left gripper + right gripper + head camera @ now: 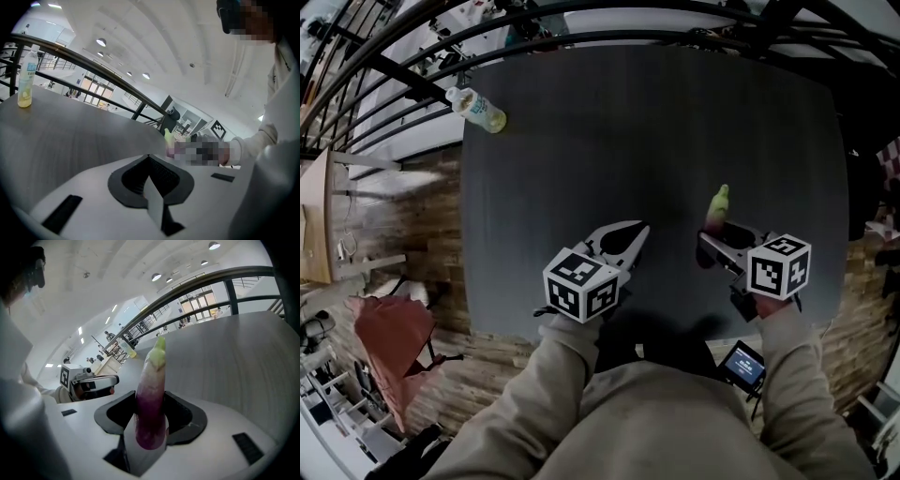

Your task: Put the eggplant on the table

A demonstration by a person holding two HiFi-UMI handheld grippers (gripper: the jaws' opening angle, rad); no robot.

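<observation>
Left gripper [637, 232]: white plastic, jaws together, nothing between them, over near edge of dark grey tabletop [656, 122]. Right gripper [709, 236]: jaws clamped on slim purple-and-white eggplant with green cap [151, 399], cap end pointing away, held off tabletop. Far left corner: clear plastic bottle of yellowish liquid [476, 109], upright.

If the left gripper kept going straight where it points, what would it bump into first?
Probably the bare dark table, since the left gripper tilts down toward it. The eggplant is off to its right, not in the way.
</observation>
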